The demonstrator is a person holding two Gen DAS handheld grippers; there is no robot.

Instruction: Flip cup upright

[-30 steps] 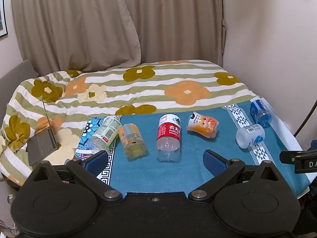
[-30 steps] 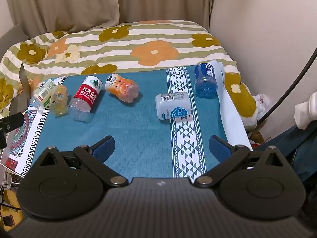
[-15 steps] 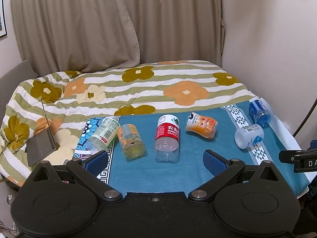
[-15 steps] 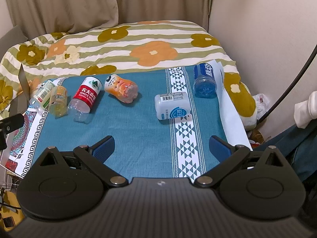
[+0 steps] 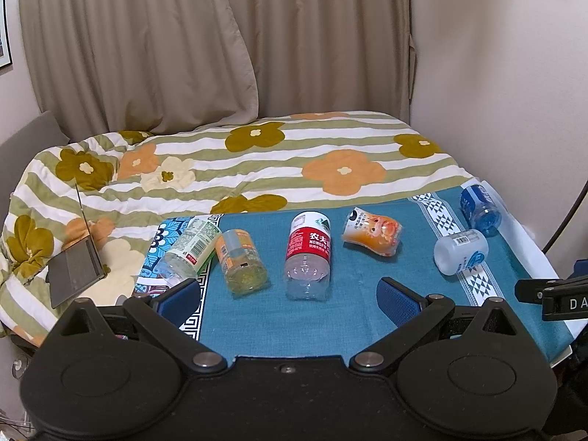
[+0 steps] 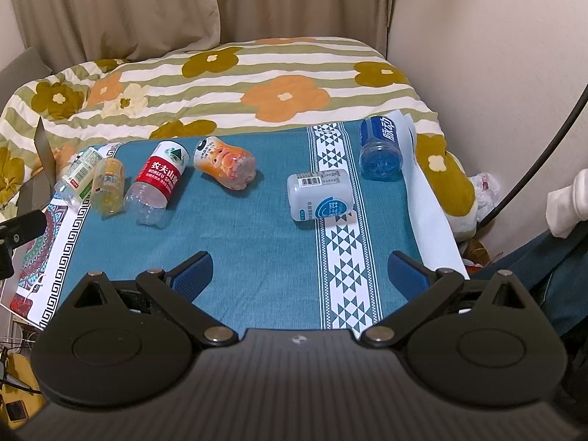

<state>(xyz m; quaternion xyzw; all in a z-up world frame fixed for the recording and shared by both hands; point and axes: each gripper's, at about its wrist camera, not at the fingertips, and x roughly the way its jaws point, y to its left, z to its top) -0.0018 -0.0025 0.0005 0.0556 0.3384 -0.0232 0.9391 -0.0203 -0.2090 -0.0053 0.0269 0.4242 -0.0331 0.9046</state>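
Both tongs, left tongs (image 5: 288, 296) and right tongs (image 6: 299, 272), are being held open; the light, crushable cup (image 6: 225, 167) at 11 o'clock is best gripped mid-body.

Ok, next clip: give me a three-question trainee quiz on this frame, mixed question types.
1. True or false: the red-labelled clear plastic bottle stands upright.
2. How many containers lie on the teal patterned cloth?
3. Which container lies farthest right: A) blue-labelled blue bottle, B) orange cartoon-printed cup?

Key: 1 false; 2 six; 3 A. The jaws of both the left gripper and the right gripper are open and empty.
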